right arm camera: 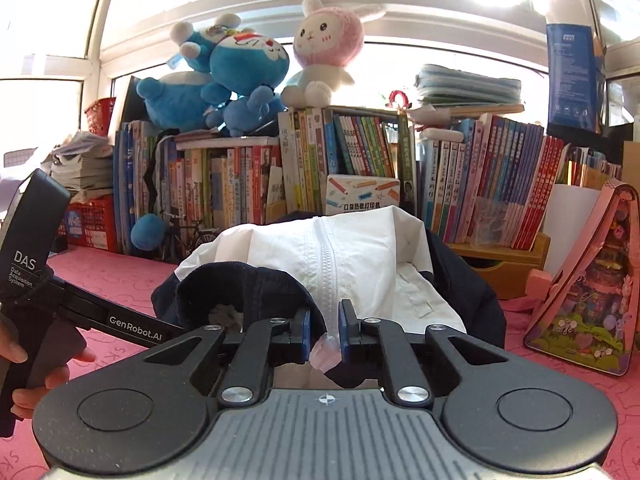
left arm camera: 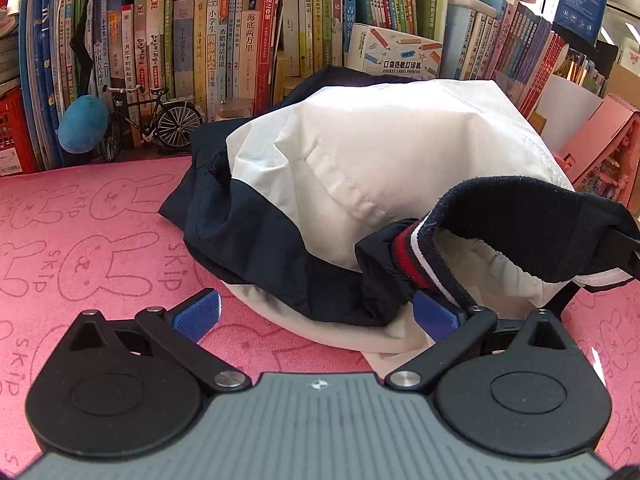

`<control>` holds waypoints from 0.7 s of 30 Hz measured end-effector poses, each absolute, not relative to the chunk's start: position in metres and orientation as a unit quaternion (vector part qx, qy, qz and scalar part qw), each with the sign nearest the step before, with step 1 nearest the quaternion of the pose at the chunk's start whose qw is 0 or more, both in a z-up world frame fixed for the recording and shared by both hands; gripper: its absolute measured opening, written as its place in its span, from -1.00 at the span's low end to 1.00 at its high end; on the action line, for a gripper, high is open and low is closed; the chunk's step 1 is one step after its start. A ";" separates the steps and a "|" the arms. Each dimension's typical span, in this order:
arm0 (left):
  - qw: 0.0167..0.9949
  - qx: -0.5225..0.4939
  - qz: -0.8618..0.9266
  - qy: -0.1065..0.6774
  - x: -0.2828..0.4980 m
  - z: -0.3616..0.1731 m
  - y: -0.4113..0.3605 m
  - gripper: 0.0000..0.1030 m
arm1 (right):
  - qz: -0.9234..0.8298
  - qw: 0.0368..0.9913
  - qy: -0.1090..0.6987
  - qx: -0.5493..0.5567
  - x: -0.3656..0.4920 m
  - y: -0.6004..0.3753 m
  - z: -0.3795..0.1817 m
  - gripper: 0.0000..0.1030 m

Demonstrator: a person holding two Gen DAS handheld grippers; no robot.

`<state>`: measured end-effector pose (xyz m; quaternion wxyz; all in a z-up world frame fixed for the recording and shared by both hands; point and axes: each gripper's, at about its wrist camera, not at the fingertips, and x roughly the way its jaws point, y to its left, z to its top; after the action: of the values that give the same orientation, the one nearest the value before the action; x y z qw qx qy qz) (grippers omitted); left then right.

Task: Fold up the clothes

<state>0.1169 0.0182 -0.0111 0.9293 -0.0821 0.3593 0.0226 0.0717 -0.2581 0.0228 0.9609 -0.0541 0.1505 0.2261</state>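
Observation:
A white and navy jacket [left arm camera: 372, 160] lies bunched on the pink rabbit-print mat [left arm camera: 100, 248]. Its navy cuff with red and white stripes [left arm camera: 416, 256] drapes over my left gripper's right pad. My left gripper [left arm camera: 316, 312] is open, its blue pads wide apart around the jacket's lower edge. In the right wrist view the jacket [right arm camera: 352, 256] shows its white zipper. My right gripper [right arm camera: 324, 334] is nearly closed, pinching a fold of the jacket's navy hem and lining [right arm camera: 326, 354]. The left gripper's handle [right arm camera: 36, 256] shows at the left.
A bookshelf full of books [left arm camera: 240, 48] stands behind the mat, with a model bicycle [left arm camera: 152, 118] and a blue plush [left arm camera: 82, 124]. Plush toys [right arm camera: 248, 68] sit on top. A pink toy house [right arm camera: 588, 292] stands at the right.

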 end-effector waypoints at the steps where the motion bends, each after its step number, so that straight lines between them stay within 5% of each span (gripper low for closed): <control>1: 0.930 -0.077 0.030 0.357 0.122 -0.012 0.014 1.00 | 0.226 0.961 0.146 -0.057 0.070 -0.259 0.027 -0.70; 11: 0.953 -0.039 -0.094 0.284 0.097 0.001 -0.009 1.00 | 0.226 0.966 0.121 -0.034 0.065 -0.268 0.051 -0.70; 21: 0.939 -0.126 -0.184 0.262 0.090 0.016 0.017 1.00 | 0.258 0.956 0.135 -0.030 0.063 -0.264 0.043 -0.70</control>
<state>0.0896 0.0175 0.0158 0.9387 -0.1265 0.2623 -0.1844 0.0631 -0.2637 0.0425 0.9561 -0.0301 0.1349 0.2583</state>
